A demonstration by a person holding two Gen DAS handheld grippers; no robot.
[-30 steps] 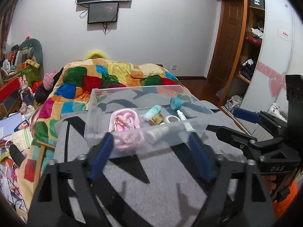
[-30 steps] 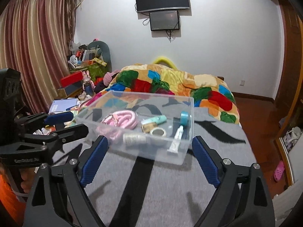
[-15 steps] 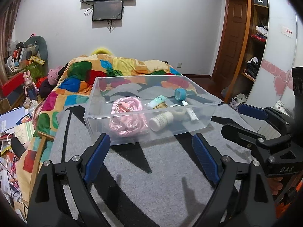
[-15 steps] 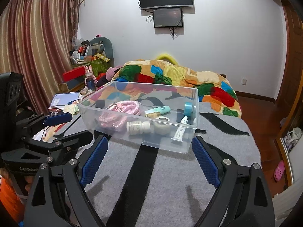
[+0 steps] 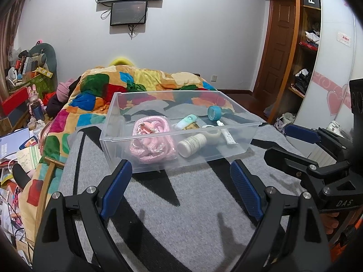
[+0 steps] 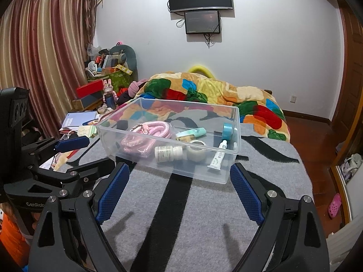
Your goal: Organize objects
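A clear plastic bin (image 5: 118, 149) (image 6: 233, 161) rests on the grey and black striped blanket (image 5: 204, 215) (image 6: 204, 215). Inside lie a pink coiled rope (image 5: 150, 140) (image 6: 143, 136), a white bottle (image 5: 191, 145) (image 6: 168, 153), a blue tape roll (image 5: 214, 112) (image 6: 228, 131), a clear tape roll (image 5: 212, 133) (image 6: 196, 150), a white tube (image 5: 225, 132) (image 6: 219, 155) and a mint green item (image 5: 187, 121) (image 6: 192, 132). My left gripper (image 5: 181, 190) (image 6: 74, 156) is open and empty, just before the bin. My right gripper (image 6: 180, 190) (image 5: 292, 142) is open and empty, also in front of the bin.
A colourful patchwork quilt (image 5: 136, 83) (image 6: 204, 90) lies beyond the bin. Cluttered boxes, papers and toys (image 5: 25, 113) (image 6: 102, 86) stand to the left of the bed. A wardrobe and shelves (image 5: 317, 56) are on the right. Two screens (image 6: 200, 6) hang on the far wall.
Both grippers have drawn back and lifted from the bin, which now sits further ahead on the blanket. The left gripper's fingers no longer straddle the bin's front wall.
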